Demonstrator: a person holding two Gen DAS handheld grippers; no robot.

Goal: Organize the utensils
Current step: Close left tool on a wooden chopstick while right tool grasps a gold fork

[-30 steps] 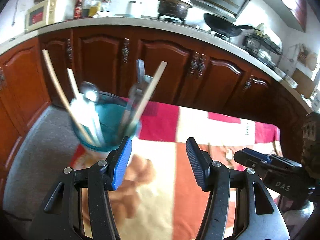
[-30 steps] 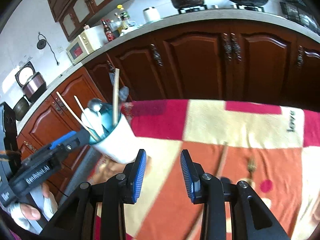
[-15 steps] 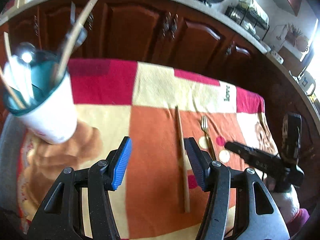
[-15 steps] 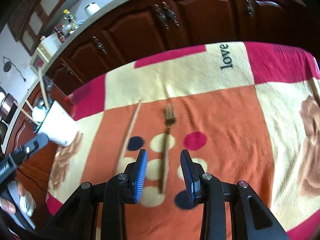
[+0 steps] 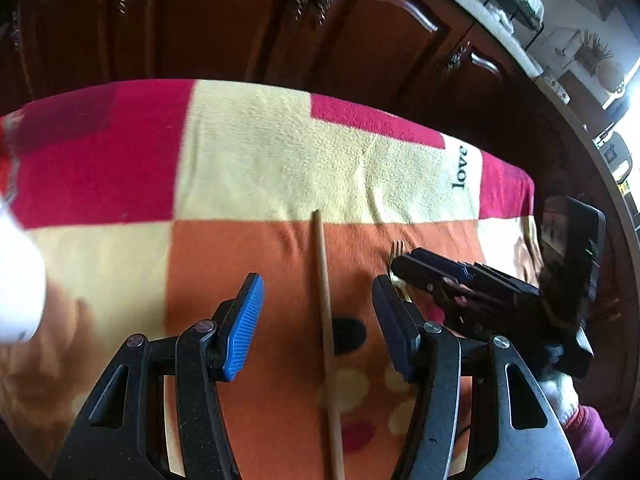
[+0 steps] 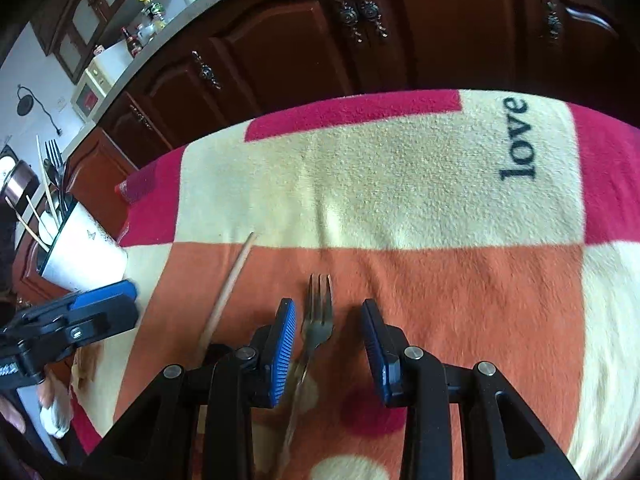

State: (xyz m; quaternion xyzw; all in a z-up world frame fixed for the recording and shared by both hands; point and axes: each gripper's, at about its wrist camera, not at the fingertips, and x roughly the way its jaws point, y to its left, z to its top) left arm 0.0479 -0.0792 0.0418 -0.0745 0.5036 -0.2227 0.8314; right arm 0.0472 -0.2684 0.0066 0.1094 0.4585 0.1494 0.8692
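A metal fork (image 6: 318, 316) lies on the patterned blanket (image 6: 400, 184), tines pointing away. My right gripper (image 6: 328, 344) is open and straddles the fork, jaws on either side of its neck, not closed on it. A wooden chopstick (image 5: 326, 320) lies to the left of the fork; my left gripper (image 5: 316, 320) is open with the chopstick between its jaws. The chopstick also shows in the right wrist view (image 6: 228, 292). The white utensil cup (image 6: 80, 252) with several utensils stands at the blanket's left edge. The right gripper (image 5: 440, 276) shows over the fork (image 5: 397, 249) in the left wrist view.
Dark wooden cabinets (image 6: 360, 40) run behind the table. A counter with a microwave (image 6: 94, 88) and bottles is at the far left. The left gripper (image 6: 80, 316) shows at the left in the right wrist view.
Both grippers have lowered and moved closer to the blanket. The left now straddles the chopstick and the right now straddles the fork. The cup has slid toward the left edge of view.
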